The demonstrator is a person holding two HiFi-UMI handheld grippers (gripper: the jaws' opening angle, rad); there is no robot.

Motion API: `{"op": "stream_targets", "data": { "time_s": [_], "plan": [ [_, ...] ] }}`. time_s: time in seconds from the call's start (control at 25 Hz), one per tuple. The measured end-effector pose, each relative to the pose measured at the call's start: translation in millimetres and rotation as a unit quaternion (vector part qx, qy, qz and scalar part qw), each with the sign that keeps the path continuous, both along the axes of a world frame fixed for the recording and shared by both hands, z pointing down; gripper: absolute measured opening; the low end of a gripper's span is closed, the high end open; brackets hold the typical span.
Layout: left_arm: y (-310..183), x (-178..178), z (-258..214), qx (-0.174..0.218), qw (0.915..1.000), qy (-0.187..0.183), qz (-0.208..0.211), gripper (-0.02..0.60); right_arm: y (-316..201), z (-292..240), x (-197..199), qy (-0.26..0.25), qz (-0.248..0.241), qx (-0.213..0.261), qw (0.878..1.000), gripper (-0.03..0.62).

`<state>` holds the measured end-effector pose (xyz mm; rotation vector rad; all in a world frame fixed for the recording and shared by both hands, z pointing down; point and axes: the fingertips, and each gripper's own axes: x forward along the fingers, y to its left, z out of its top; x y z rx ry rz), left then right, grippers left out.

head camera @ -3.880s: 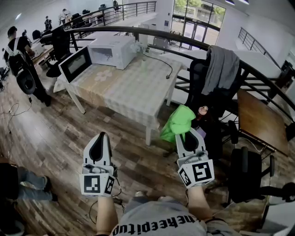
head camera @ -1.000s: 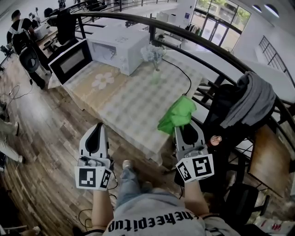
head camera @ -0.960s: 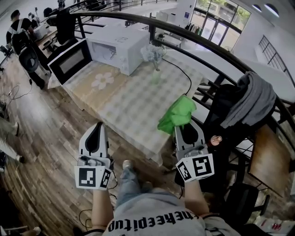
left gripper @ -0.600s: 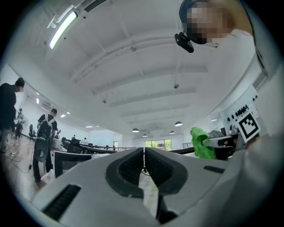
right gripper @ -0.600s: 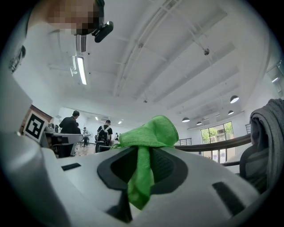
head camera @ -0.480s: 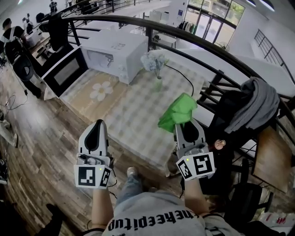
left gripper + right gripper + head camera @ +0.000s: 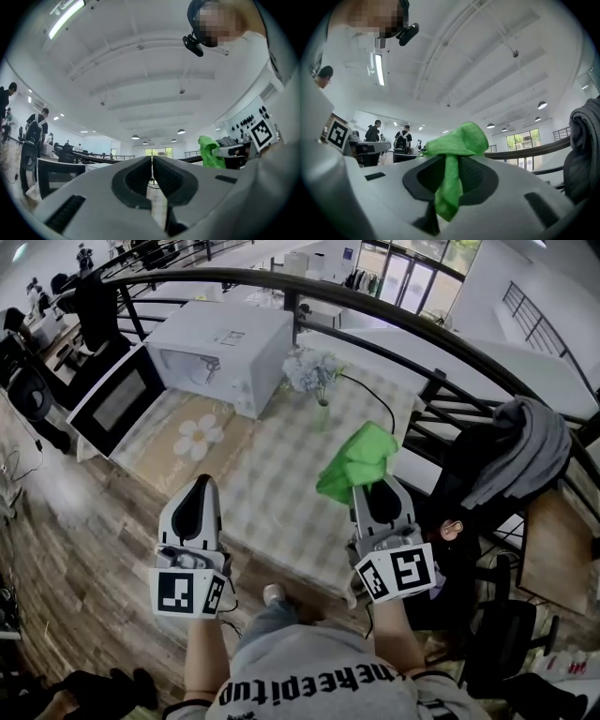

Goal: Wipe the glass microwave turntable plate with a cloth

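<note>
The right claw (image 7: pixel 373 498) was clamped on a green cloth (image 7: pixel 357 457), which bunched above the jaws and hung limp between them. It was soft and light, and would likely fold to whatever it was pressed against. The left claw (image 7: pixel 195 507) had its jaws together with nothing between them. Both claws hung over the near edge of the worktop (image 7: pixel 281 474).

The microwave (image 7: pixel 225 343) stood at the far left corner with its door (image 7: pixel 111 404) swung open. The glass turntable plate could not be made out. The cavity (image 7: pixel 199 367) showed only as a pale hollow, too small to tell whether the plate lay inside.

As glass, the plate would probably be stiff, smooth, fairly heavy and breakable. It would best be pinched at the rim and kept level. A vase of flowers (image 7: pixel 317 382) stood by the far edge, beside the microwave. A flower-shaped mat (image 7: pixel 197 438) lay near the left edge.
</note>
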<state>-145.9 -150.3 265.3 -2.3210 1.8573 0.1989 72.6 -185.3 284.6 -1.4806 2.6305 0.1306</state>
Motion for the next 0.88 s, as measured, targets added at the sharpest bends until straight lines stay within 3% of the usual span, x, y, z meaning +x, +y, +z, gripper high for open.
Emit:
{"op": "stream_targets", "data": {
  "time_s": [0.4, 0.88],
  "plan": [
    [-34, -6, 8, -0.005, 0.9990, -0.012, 0.044, 0.011, -27, 32, -19, -0.020, 0.019, -0.053, 0.998, 0.064],
    [-64, -12, 37, -0.028, 0.9966, -0.016, 0.076, 0.011, -59, 123, -39, -0.002, 0.031, -0.180, 0.983, 0.064]
  ]
}}
